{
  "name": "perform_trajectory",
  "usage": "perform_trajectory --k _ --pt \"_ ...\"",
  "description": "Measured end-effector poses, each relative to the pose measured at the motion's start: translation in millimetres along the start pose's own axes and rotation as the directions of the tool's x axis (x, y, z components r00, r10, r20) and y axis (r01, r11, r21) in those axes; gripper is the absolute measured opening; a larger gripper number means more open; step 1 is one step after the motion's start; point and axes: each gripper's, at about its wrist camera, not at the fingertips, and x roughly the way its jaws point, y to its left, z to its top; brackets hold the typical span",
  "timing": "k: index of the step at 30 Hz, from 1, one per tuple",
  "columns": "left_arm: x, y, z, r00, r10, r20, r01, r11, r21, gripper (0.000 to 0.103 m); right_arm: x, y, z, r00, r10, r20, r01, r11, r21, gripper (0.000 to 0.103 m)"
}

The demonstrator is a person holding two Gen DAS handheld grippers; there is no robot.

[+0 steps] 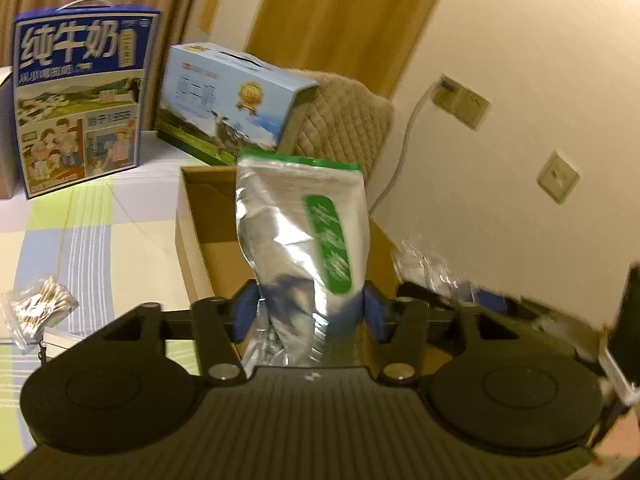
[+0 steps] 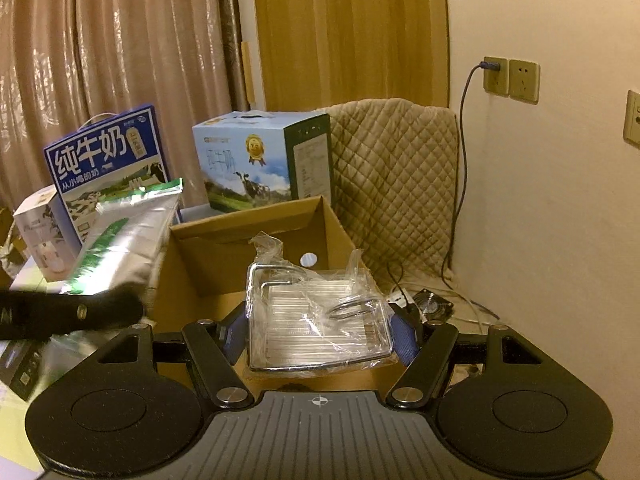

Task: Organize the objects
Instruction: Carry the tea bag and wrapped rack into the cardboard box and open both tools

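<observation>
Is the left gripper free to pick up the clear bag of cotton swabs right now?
Probably not: the left gripper is shut on the silver foil pouch, with the bag of cotton swabs off to its left.

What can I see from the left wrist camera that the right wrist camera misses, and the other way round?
Only the left wrist view shows the bag of cotton swabs on the striped cloth. Only the right shows the right gripper holding the plastic-wrapped metal rack, plus the small white box. Both show the foil pouch in the left gripper, the cardboard box and the two milk cartons.
</observation>
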Motion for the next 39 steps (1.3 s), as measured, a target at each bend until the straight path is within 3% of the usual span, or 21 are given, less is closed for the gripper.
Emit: perform_trajectory --k 7,20,39 --pt "-14.8 12.5 3.1 0.999 0.033 0.043 -0.033 0.999 0.011 0.057 6.0 -1.2 0.2 1.000 0.015 -0.015 -0.015 1.000 0.023 0.067" --pt "-33.8 51.2 -8.6 0.990 0.140 0.009 -0.140 0.990 0.008 0.061 12.0 25.3 -1.9 0.998 0.047 -0.048 -0.048 0.999 -0.023 0.067" --pt "-38.6 50.8 -17.6 0.984 0.179 -0.008 -0.178 0.982 0.063 0.069 14.4 33.7 -5.1 0.998 0.038 -0.052 -0.040 0.998 -0.041 0.067"
